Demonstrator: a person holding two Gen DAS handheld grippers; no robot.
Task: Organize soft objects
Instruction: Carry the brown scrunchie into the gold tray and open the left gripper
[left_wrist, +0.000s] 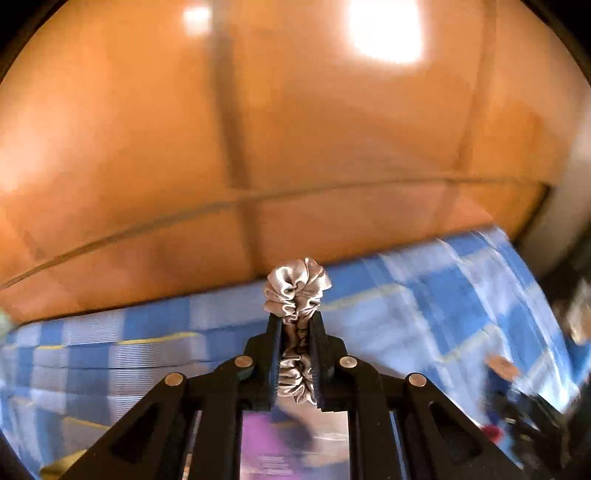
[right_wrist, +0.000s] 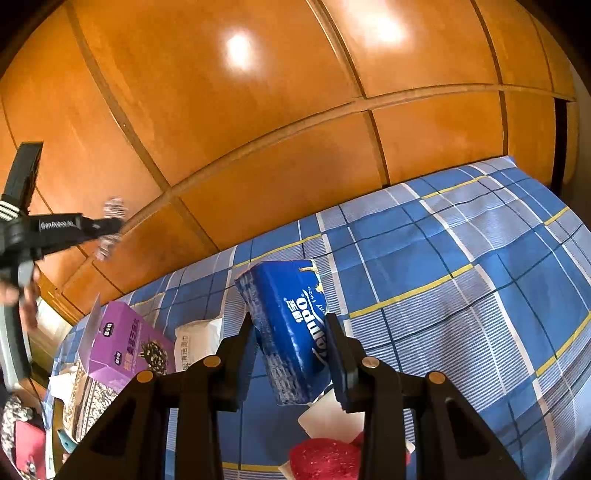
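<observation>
While the left gripper (left_wrist: 297, 328) pinches a silver satin scrunchie (left_wrist: 296, 295) between its jaws, the fabric is squeezed into a narrow strip down the gap, w/ a ruffled bunch sticking out past the fingertips and more folds bulging back behind the pads. Jaws are closed tight on it. Ahead of the jaws is an orange wooden wardrobe (left_wrist: 295, 129); below and to both sides lies a blue checked bedsheet (left_wrist: 424, 314), blurred. Just behind the jaws, under the gripper frame, a purple patch shows, prob. the purple box, but it's too smeared to be sure.

In the right wrist view, the right gripper (right_wrist: 291, 332) clamps a blue tissue pack (right_wrist: 291, 325) by its sides, one pad on each side; the pack stands tilted, its top end poking well past the fingertips toward the wardrobe (right_wrist: 258, 129). Left of the jaws, on the bedsheet (right_wrist: 461, 277), sits a purple box (right_wrist: 129, 347) w/ its flap open, and a white tissue packet (right_wrist: 197, 341) lies between box and left finger. Behind and below the jaws are a red fuzzy thing (right_wrist: 325, 459) and a white sheet (right_wrist: 332, 413). Far left of the jaws, raised above the bed, the left gripper (right_wrist: 110, 225) appears side-on w/ the scrunchie (right_wrist: 112, 212) in its tips, a hand (right_wrist: 22, 299) on its handle.
</observation>
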